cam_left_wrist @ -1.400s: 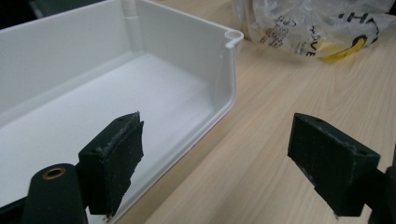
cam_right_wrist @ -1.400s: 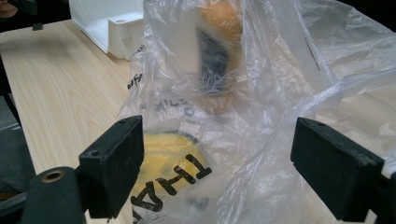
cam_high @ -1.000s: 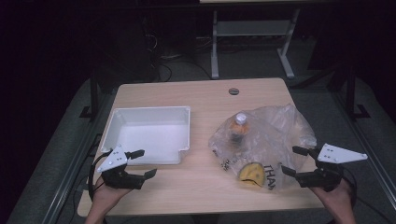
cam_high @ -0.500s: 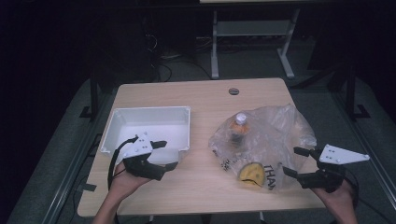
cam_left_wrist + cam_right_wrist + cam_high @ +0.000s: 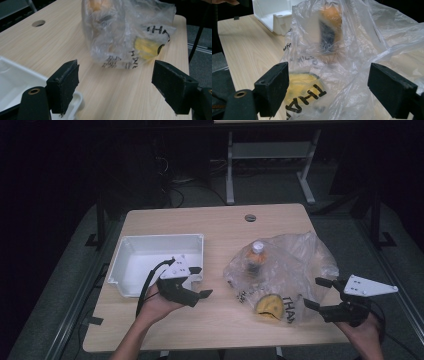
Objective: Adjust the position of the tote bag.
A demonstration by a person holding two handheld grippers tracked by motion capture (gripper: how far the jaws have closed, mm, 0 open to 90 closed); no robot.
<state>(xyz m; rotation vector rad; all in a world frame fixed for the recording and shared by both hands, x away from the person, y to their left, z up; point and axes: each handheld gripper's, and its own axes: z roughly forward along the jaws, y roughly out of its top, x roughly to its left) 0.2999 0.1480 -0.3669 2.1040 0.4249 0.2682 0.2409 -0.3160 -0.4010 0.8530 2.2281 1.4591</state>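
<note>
The person's left hand [image 5: 159, 304] reaches in from the near edge of the table [image 5: 210, 225], forearm angled up and to the right, holding the left tool [image 5: 199, 281] low over the wood at the near right corner of the white tray [image 5: 131, 249]. Its jaws are spread wide and grip nothing; they point toward the clear plastic bag [image 5: 290, 265], which lies a little way off to its right. In the left gripper view one pad sits just above the tray's corner, and the bag [image 5: 125, 32] lies ahead between the two open jaws, apart from both.

The right hand [image 5: 362, 330] comes in at the table's near right corner, wrist low, with the right tool [image 5: 316, 292] aimed left at the bag's near edge. Its jaws are also released and wide apart, close to the crumpled plastic; I cannot tell whether they touch it. In the right gripper view the bag [image 5: 362, 50] bulges between the pads.

Inside the bag a bottle [image 5: 255, 256] stands upright with a pale cap, and a yellow item [image 5: 268, 304] lies nearer the person, beside black lettering. The bag rests on the right half of the table, well apart from the tray.
</note>
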